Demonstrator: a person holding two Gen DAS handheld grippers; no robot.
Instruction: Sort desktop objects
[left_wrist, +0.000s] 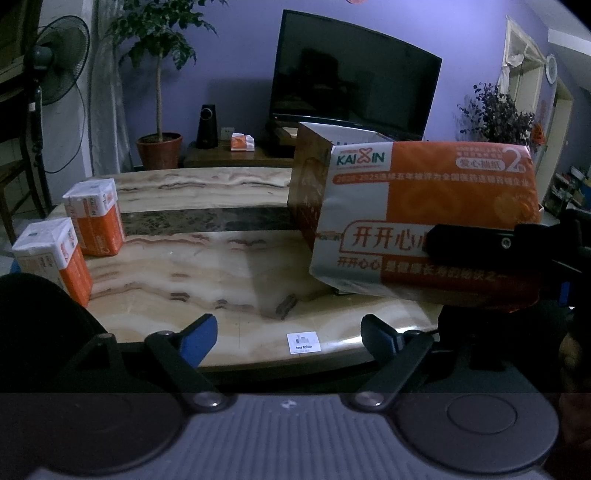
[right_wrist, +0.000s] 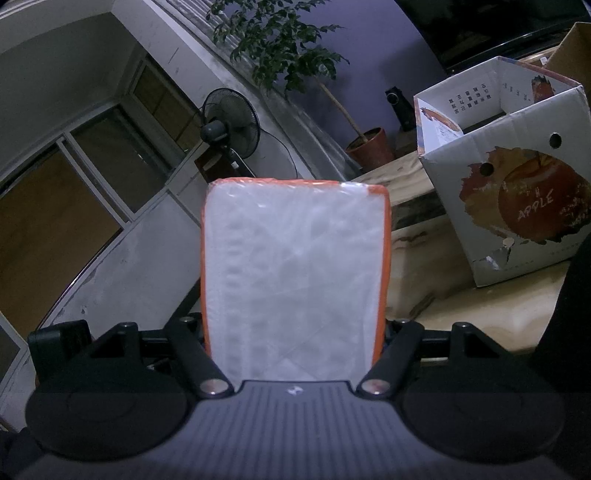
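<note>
Tissue pack (right_wrist: 295, 273) sits clamped in my right claw (right_wrist: 295, 332), its white end face filling the right wrist view, orange edges tucked against both fingers. From the left wrist view I see the same pack (left_wrist: 424, 218) held in the air above the near right part of the bench (left_wrist: 229, 273), just in front of the apple carton (left_wrist: 310, 173), with one black finger (left_wrist: 476, 243) of the right claw laid across its printed side.

My left claw (left_wrist: 288, 338) hangs wide and empty over the near edge of the bench, blue pads (left_wrist: 197, 341) apart, nothing between them. Two more tissue packs stand upright on the left side of the bench, a near one (left_wrist: 55, 254) and a far one (left_wrist: 98, 218), close together and well apart from the carton.

I judge the step in hand to be carrying this pack to the carton, which stands open at the top (right_wrist: 491, 99). I cannot see whether anything already lies inside. The next move calls for lifting the pack clear of the carton's near wall, bringing it over the opening, then letting go only once it is past the rim. After that my left claw is nearest the two standing packs; I would take the near one first.
</note>
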